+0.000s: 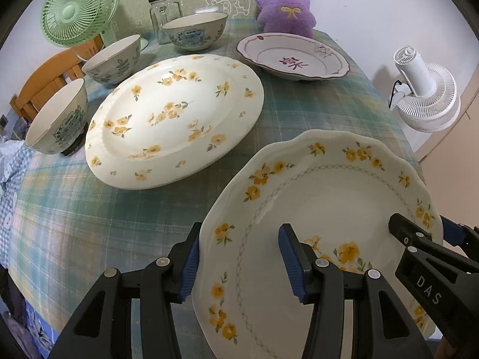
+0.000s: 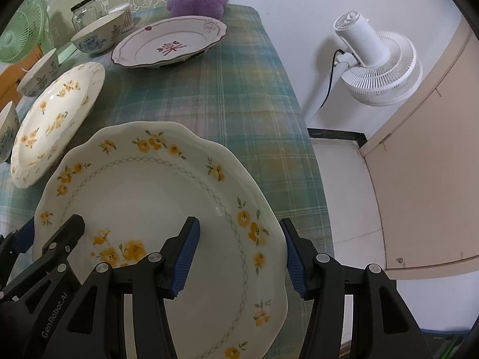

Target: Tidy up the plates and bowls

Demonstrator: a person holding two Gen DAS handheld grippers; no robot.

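Nearest the lenses is the scalloped plate (image 1: 323,209) with yellow flowers, straddled at opposite edges by both tools: the left hand-held gripper (image 1: 239,264) has one blue pad outside the plate's left rim and the other over its well, and the right hand-held gripper (image 2: 241,257) brackets the right rim the same way. Both sets of jaws stand about half open; whether the pads actually press the rim cannot be told, nor whether the plate rests on the tabletop (image 1: 299,110) or hangs just above it. Beyond the scalloped plate, to its left, lies the large oval plate (image 1: 176,116) with scattered yellow flowers, flat on the plaid cloth. Farther behind the scalloped plate sits the brown-rimmed plate (image 1: 293,58), apart from the rest. Three bowls stand separately along the far left of the oval plate: a near bowl (image 1: 58,116), a middle bowl (image 1: 115,58) and a far bowl (image 1: 196,31). Judging by this spread, the sorting has barely begun: no plate is stacked on another, no bowl is nested, and the scalloped plate appears to be the first piece in hand, probably bound for the oval plate.
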